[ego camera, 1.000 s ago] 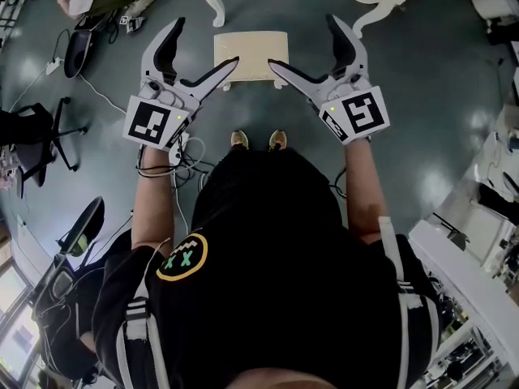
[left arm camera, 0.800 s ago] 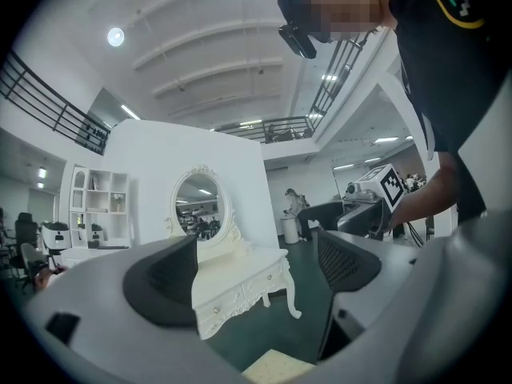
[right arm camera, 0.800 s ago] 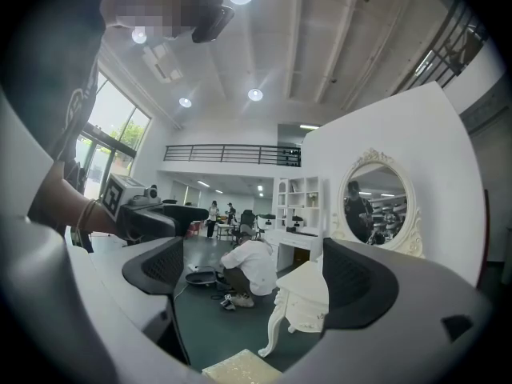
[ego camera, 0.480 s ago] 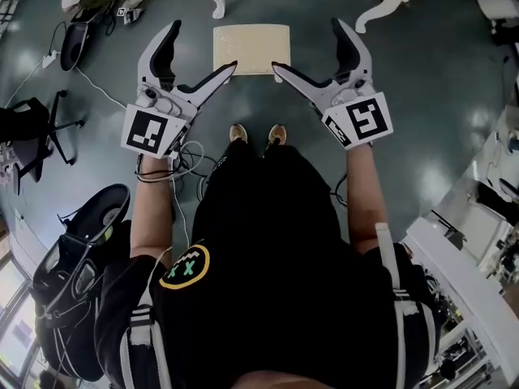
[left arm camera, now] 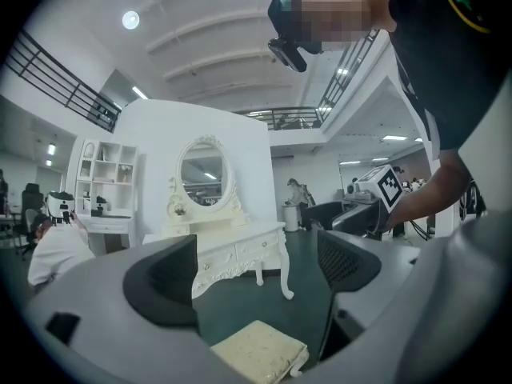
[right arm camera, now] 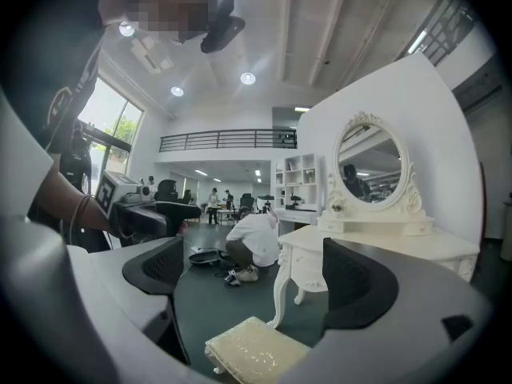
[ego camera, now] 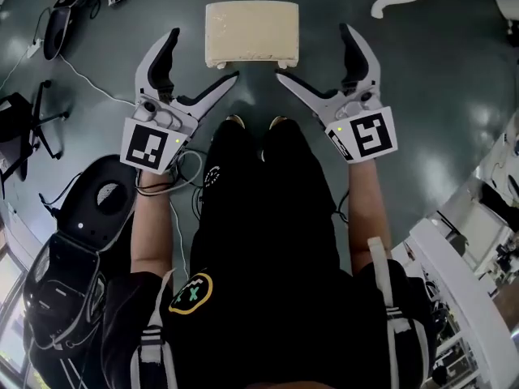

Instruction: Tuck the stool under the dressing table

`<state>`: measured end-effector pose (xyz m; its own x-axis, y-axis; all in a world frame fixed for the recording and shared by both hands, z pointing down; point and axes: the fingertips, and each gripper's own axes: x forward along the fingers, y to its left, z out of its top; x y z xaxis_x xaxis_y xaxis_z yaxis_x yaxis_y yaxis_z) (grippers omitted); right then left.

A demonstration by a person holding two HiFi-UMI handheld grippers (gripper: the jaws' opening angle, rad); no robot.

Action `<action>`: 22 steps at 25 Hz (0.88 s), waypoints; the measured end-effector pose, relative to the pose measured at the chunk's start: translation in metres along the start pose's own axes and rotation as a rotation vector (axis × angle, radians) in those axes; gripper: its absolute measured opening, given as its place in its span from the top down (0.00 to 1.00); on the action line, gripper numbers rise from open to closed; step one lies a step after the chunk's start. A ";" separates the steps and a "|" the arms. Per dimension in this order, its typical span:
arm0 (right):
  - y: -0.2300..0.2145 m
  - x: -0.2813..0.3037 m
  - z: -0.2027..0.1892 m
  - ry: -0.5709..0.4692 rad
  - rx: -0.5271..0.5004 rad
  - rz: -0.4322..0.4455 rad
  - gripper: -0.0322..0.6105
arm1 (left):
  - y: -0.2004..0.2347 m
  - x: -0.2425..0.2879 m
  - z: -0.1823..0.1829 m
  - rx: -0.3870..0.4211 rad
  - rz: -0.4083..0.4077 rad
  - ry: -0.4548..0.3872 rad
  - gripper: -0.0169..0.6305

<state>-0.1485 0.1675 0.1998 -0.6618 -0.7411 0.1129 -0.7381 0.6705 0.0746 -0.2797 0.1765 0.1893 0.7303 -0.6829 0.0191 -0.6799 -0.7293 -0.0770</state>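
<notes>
Both jaws gape, grasping nothing. The left gripper (ego camera: 204, 55) and right gripper (ego camera: 314, 53) hover at eleven and one o'clock. At twelve, the stool (ego camera: 251, 32) stands untouched on the floor (ego camera: 438, 79), short of the mirrored desk (left arm camera: 232, 253). The tucking is, I judge, wholly undone.

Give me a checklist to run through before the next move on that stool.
1. Left claw open, nothing between its jaws: ok.
2. Right claw open, nothing between its jaws: ok.
3. Stool upright on the floor, ahead between the two claws: ok.
4. Stool gripped: not ok, neither claw touches it.
5. Dressing table stands beyond the stool: ok.
6. Room under the table for the stool: cannot tell, a jaw hides part of that space.
</notes>
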 end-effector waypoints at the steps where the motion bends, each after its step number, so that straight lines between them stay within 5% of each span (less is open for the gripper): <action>1: -0.001 0.001 -0.010 0.007 0.007 0.001 0.08 | -0.001 0.002 -0.010 0.004 -0.001 0.008 0.26; 4: -0.004 0.002 -0.039 0.048 0.038 0.000 0.08 | 0.001 0.003 -0.047 0.014 0.010 0.065 0.26; 9: -0.020 0.016 -0.125 0.183 0.137 -0.023 0.08 | 0.021 0.009 -0.137 -0.108 0.046 0.200 0.26; 22: -0.062 0.071 -0.486 0.683 0.428 -0.074 0.11 | 0.065 0.016 -0.500 -0.476 0.139 0.741 0.26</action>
<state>-0.0857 0.0894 0.6851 -0.4850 -0.5058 0.7134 -0.8547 0.4469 -0.2641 -0.3453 0.0966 0.6828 0.5204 -0.4992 0.6928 -0.8354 -0.4657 0.2920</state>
